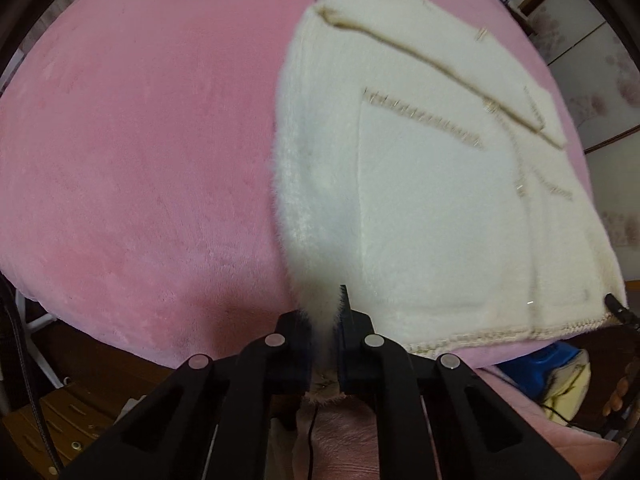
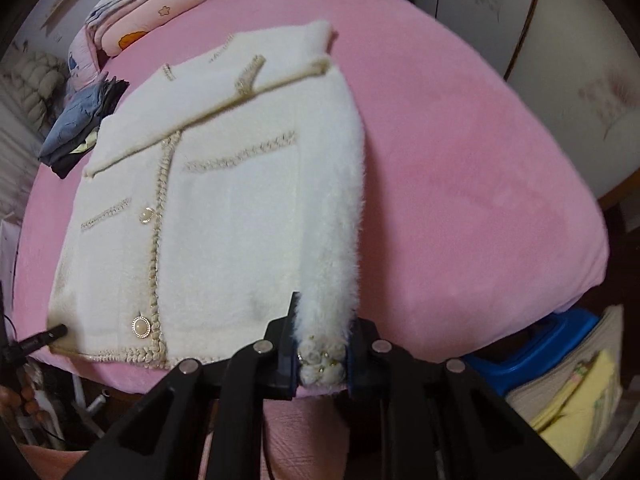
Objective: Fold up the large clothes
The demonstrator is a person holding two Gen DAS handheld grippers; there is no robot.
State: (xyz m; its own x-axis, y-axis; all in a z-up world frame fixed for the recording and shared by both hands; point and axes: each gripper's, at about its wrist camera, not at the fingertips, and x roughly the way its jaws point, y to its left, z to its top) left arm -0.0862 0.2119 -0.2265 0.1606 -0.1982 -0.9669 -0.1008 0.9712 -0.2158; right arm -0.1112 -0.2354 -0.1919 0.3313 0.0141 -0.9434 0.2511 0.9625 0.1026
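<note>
A white fluffy jacket (image 2: 224, 208) lies spread on the pink bed (image 1: 132, 168), its hem along the near edge, front up, with braided trim and pearl buttons (image 2: 141, 327) down the closure. A sleeve is folded slantwise across its chest. The left hand-held gripper (image 1: 326, 330) is clenched on the fluffy side edge of the jacket at the hem. The right hand-held gripper (image 2: 322, 350) is clamped on the trimmed cuff (image 2: 322, 364) of the other sleeve at the bed's near edge. Folded dark clothes (image 2: 80, 124) sit by the bed's far edge, beside the jacket's shoulder.
</note>
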